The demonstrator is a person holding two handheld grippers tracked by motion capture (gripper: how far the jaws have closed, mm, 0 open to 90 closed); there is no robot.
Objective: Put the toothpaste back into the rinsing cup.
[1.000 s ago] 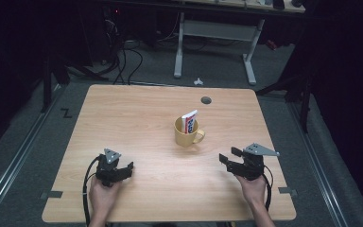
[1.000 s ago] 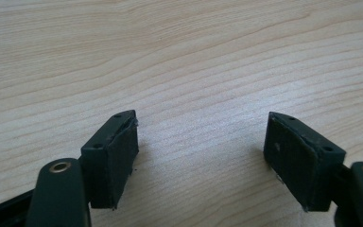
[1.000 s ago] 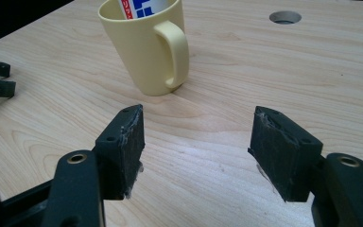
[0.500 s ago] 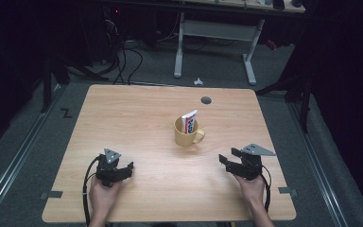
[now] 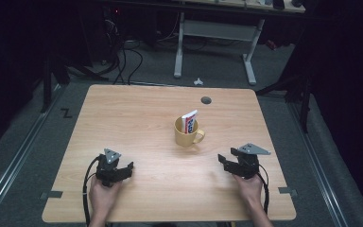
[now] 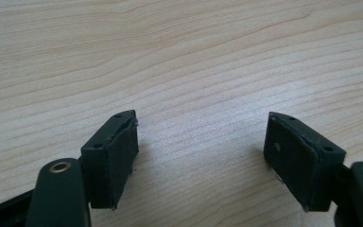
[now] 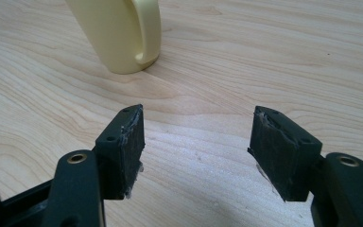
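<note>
- Two grippers are in your hands, both at the near part of the wooden table [image 5: 137, 118], one toward each side.
- Left gripper [image 5: 127, 168]: you hold it low over the near left of the table. Its own view [image 6: 201, 153] shows the jaws standing wide apart, bare wood between the pads, nothing gripped.
- Right gripper [image 5: 223, 161]: you hold it over the near right of the table, jaws pointing toward the middle. Its own view [image 7: 196, 142] shows the jaws apart with bare wood between them, nothing held.
- One yellow mug [image 5: 185, 134] stands upright near the middle of the table, handle turned toward your right side. In the right gripper view the mug [image 7: 118, 33] sits ahead of the jaws and off to their left, apart from them.
- One tube [image 5: 189, 121], white with red and blue print, stands tilted inside the mug, its top rising above the rim. It looks like toothpaste, though the lettering is too small to read.
- One dark round hole [image 5: 206, 100] sits in the tabletop beyond the mug, toward the far edge.
</note>
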